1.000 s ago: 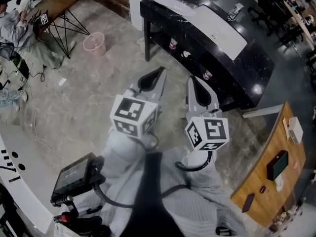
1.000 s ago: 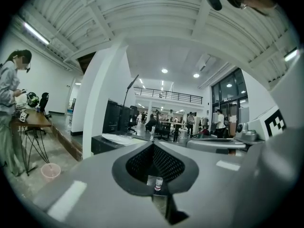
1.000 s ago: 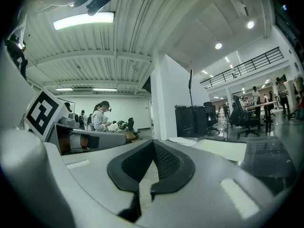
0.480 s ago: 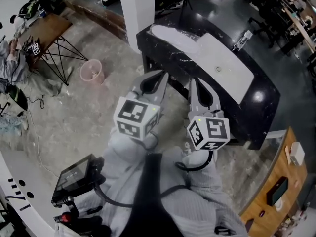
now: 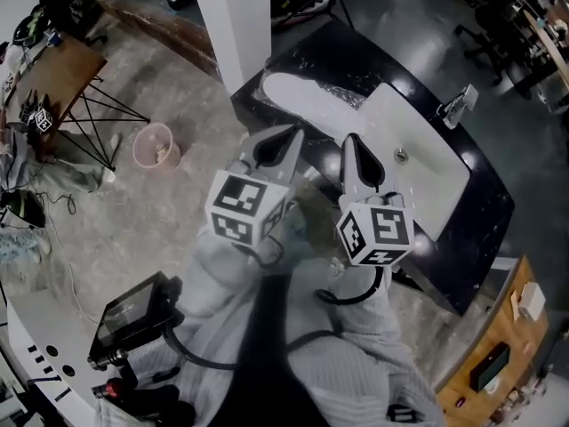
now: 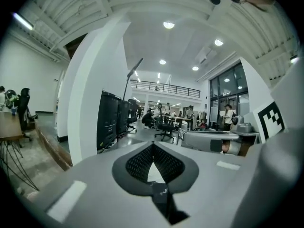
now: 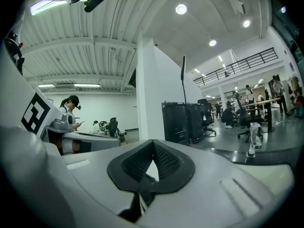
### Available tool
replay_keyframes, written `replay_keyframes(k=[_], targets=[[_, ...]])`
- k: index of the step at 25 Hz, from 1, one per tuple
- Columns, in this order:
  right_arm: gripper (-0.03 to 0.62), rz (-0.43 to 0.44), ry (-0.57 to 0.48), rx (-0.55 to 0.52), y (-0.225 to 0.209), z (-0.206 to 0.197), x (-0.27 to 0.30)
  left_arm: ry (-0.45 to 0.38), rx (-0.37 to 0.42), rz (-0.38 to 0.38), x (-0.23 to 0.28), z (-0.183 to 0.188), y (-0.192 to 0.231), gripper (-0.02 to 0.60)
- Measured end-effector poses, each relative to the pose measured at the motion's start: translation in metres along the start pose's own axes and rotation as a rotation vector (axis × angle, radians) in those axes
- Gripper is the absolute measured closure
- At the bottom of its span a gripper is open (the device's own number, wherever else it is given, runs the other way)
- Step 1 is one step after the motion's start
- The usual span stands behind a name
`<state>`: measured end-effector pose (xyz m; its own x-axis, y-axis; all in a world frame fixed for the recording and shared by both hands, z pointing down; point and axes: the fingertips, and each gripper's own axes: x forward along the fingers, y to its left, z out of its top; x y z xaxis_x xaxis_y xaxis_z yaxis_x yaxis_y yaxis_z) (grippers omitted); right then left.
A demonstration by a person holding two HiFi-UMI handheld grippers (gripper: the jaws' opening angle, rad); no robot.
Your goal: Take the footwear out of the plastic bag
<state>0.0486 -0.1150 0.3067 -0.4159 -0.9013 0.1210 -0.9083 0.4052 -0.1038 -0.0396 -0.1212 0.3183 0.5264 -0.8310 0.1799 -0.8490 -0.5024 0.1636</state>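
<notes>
A long white item in crinkled clear plastic, which looks like the bagged footwear (image 5: 307, 92), lies at the left end of a black counter (image 5: 484, 207). In the head view I hold both grippers up side by side, pointing at that counter. My left gripper (image 5: 290, 132) is shut and holds nothing, its tip just short of the bag. My right gripper (image 5: 353, 139) is shut and empty too. In the left gripper view the jaws (image 6: 152, 146) meet at a point, and in the right gripper view (image 7: 153, 143) they do the same. Both look out across the hall, and neither shows the bag.
A white basin (image 5: 418, 163) with a tap (image 5: 455, 107) sits in the counter. A white pillar (image 5: 233, 25) stands at its left end. A pink bin (image 5: 153, 145) and a wooden table (image 5: 53, 69) are to the left, a wooden desk (image 5: 498, 363) at lower right.
The view has closed in on the black counter, which now lies right under the gripper tips. Both grippers keep their side-by-side pose and stay shut.
</notes>
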Motion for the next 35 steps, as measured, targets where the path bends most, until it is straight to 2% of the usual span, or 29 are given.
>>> replay_keyframes(k=[8,13,17,21,22,24,27,31,35], targets=[[0.582,0.051,0.038,-0.003,-0.047,0.011,0.105,0.074,-0.06,0.006,0.095,-0.006,0.062,0.58],[0.582,0.034,0.093,0.041,-0.073,0.0,0.137,0.117,-0.108,-0.012,0.131,-0.009,0.092,0.58],[0.582,0.03,0.162,0.077,-0.093,-0.014,0.152,0.179,-0.146,-0.054,0.15,-0.017,0.113,0.58],[0.58,0.036,0.301,0.26,-0.132,-0.047,0.138,0.287,-0.245,-0.14,0.158,-0.036,0.131,0.577],[0.58,0.047,0.345,0.329,-0.143,-0.059,0.133,0.311,-0.263,-0.151,0.16,-0.041,0.14,0.547],[0.58,0.093,0.431,0.491,-0.161,-0.084,0.123,0.356,-0.283,-0.162,0.162,-0.049,0.16,0.494],[0.568,0.197,0.562,0.68,-0.175,-0.118,0.102,0.415,-0.328,-0.193,0.16,-0.056,0.187,0.476],[0.539,0.359,0.68,0.788,-0.179,-0.145,0.083,0.566,-0.402,-0.27,0.151,-0.08,0.208,0.476],[0.519,0.441,0.763,0.867,-0.176,-0.167,0.077,0.708,-0.434,-0.306,0.143,-0.109,0.219,0.474]])
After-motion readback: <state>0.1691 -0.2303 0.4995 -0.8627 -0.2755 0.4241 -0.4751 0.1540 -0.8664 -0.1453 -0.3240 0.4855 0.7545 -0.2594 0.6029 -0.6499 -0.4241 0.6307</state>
